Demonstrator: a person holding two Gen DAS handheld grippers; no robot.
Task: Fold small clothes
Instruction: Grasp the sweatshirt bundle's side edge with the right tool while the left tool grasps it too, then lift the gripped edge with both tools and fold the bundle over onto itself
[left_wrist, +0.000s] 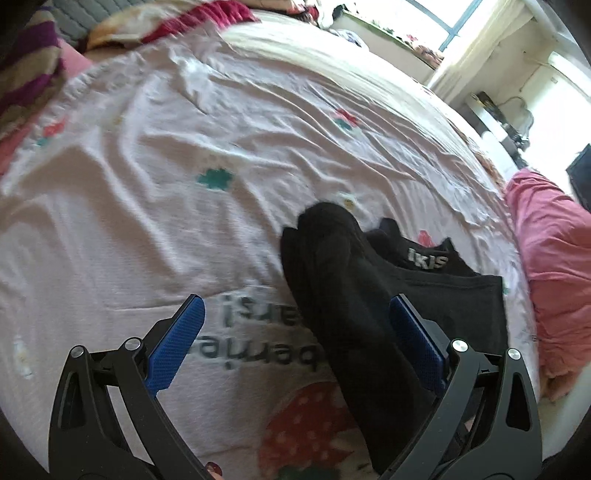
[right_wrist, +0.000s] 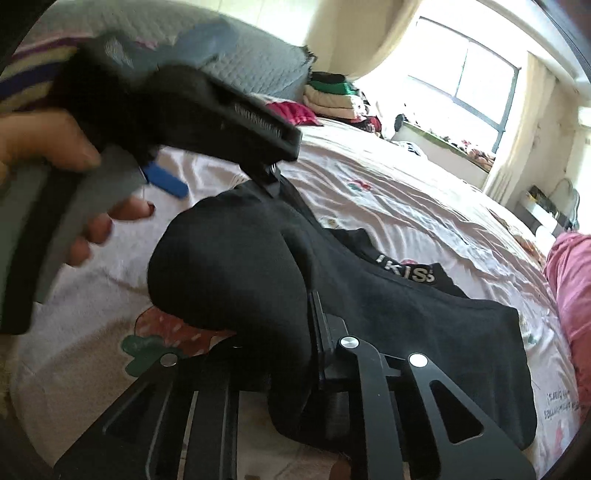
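While bunched, black garment (right_wrist: 229, 266) pinched by right hand-held gripper (right_wrist: 314, 295); left hand-held gripper (left_wrist: 295, 328) spread.

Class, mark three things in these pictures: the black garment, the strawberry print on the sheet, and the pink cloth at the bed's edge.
black garment (right_wrist: 236, 266): right wrist view, on its bunched, lifted fold.
strawberry print (left_wrist: 306, 424): left wrist view, on the red spotted fruit.
pink cloth (left_wrist: 546, 251): left wrist view, on its crumpled middle.

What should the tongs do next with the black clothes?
Probably the right tongs, shut on a raised fold of the black garment, should carry it across and lay it flat. The left tongs are open with nothing gripped, and the garment still lies bunched on the bedsheet.
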